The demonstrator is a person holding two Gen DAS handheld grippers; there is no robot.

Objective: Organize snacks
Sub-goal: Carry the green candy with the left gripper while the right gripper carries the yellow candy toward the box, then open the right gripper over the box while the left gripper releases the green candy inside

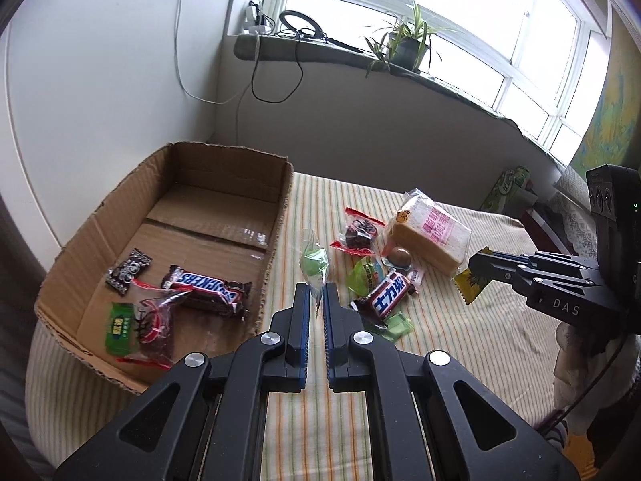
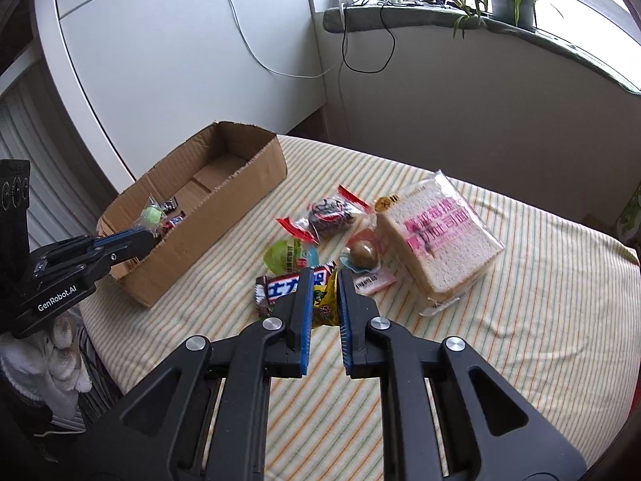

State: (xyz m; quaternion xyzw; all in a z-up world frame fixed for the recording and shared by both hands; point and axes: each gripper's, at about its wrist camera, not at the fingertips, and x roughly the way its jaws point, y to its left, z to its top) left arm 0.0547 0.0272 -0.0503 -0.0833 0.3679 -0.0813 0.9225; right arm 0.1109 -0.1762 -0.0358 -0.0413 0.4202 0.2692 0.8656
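Note:
My left gripper (image 1: 316,292) is shut on the clear wrapper of a green candy (image 1: 314,262), held just right of the cardboard box (image 1: 224,160). In the right wrist view the left gripper (image 2: 148,236) holds that green candy (image 2: 151,214) above the box (image 2: 224,208). The box holds a Snickers bar (image 1: 208,286), a black candy (image 1: 128,270), a green packet (image 1: 119,326) and a red-edged dark snack (image 1: 154,326). My right gripper (image 2: 325,280) is shut on a yellow packet (image 2: 325,300), lifted over the loose snacks. The left wrist view shows the right gripper (image 1: 480,266) with the yellow packet (image 1: 470,284).
On the striped cloth (image 2: 500,340) lie a Snickers bar (image 2: 280,286), a green jelly cup (image 2: 290,258), a red-wrapped dark snack (image 2: 330,212), a brown egg (image 2: 362,256) and a bread pack (image 2: 436,240). A sill with a plant (image 1: 408,46) and cables runs behind.

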